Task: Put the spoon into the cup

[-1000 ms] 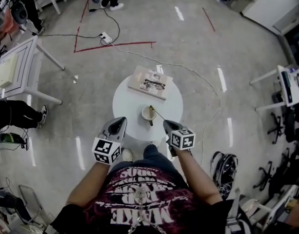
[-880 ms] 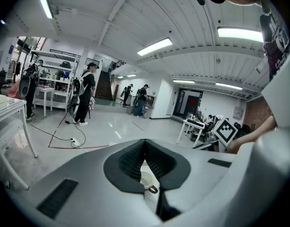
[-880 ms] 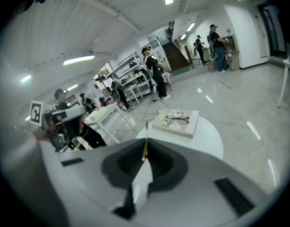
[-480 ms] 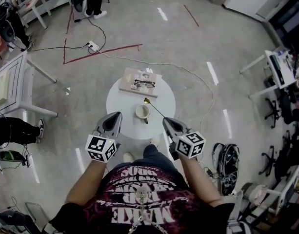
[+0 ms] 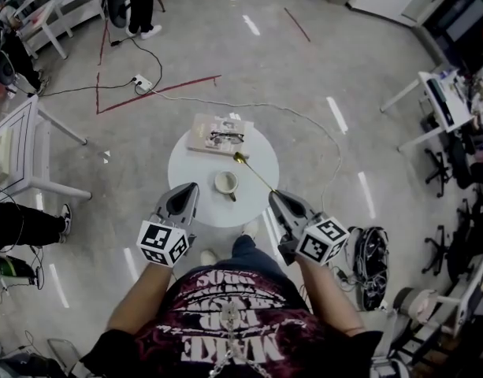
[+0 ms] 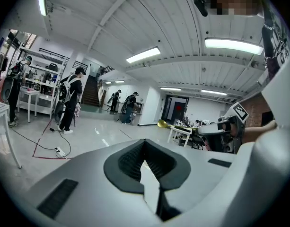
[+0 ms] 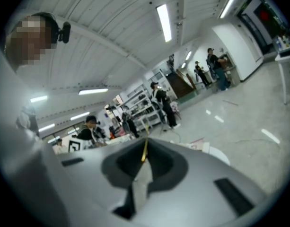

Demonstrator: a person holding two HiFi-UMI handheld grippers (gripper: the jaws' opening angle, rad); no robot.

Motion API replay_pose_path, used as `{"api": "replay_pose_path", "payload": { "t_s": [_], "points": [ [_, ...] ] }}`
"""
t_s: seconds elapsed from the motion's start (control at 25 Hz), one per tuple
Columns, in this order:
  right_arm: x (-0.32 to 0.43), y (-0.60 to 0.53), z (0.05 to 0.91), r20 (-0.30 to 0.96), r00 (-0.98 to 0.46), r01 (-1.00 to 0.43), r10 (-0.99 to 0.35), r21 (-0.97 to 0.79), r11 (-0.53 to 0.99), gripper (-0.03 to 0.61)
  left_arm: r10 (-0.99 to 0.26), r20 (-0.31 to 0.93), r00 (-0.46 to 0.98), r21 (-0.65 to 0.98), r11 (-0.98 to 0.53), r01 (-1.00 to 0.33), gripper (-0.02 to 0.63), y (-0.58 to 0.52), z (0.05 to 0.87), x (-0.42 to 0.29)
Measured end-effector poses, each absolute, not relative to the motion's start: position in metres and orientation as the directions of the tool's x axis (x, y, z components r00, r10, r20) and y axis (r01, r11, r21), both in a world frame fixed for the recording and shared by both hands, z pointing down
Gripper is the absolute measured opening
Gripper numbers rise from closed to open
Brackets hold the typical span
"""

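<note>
A white cup (image 5: 225, 183) stands on the round white table (image 5: 195, 203). My right gripper (image 5: 273, 197) is shut on the handle end of a thin golden spoon (image 5: 255, 173). The spoon slants up and away, its bowl in the air to the right of and beyond the cup. In the right gripper view the yellow handle (image 7: 145, 151) sticks out from between the jaws of the right gripper (image 7: 145, 144). My left gripper (image 5: 191, 188) hovers at the table's near left edge, shut and holding nothing. In the left gripper view, past the left gripper (image 6: 145, 143), the spoon's bowl (image 6: 162, 123) shows.
A book (image 5: 206, 138) with a pair of glasses (image 5: 225, 137) on it lies at the table's far side. A cable (image 5: 304, 118) runs across the floor behind the table, and a backpack (image 5: 372, 262) lies on the floor to the right. White tables and people stand further off.
Both grippers have risen, the right one more. The spoon has come up with the right gripper from by the cup's rim and now hangs in the air.
</note>
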State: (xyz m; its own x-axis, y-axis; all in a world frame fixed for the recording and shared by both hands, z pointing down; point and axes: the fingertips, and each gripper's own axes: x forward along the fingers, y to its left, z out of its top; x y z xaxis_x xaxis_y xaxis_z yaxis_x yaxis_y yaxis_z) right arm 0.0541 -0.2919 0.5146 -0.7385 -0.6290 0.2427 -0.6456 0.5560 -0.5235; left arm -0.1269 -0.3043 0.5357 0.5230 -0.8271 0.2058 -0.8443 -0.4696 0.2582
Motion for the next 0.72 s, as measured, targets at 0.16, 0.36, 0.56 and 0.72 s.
{"api": "replay_pose_path", "payload": {
  "t_s": [0.16,0.36,0.56,0.72],
  "points": [
    [0.060,-0.296,0.510,0.236,-0.737,-0.646,-0.634,-0.521,0.557,0.035,-0.826,0.213,0.521,0.260,-0.466,-0.845,0.029,-0.302,0.537,-0.124],
    [0.061,-0.301,0.498,0.216,-0.748,-0.635,-0.628,-0.508,0.582,0.035,-0.834,0.215,0.508,0.260,-0.452,-0.853,0.029,-0.302,0.538,-0.125],
    [0.061,-0.308,0.494,0.213,-0.757,-0.627,-0.618,-0.502,0.595,0.035,-0.837,0.235,0.494,0.255,-0.437,-0.863,0.029,-0.300,0.544,-0.126],
    [0.063,-0.316,0.497,0.220,-0.758,-0.627,-0.614,-0.504,0.594,0.035,-0.845,0.252,0.472,0.246,-0.416,-0.876,0.029,-0.299,0.549,-0.130]
  ]
}}
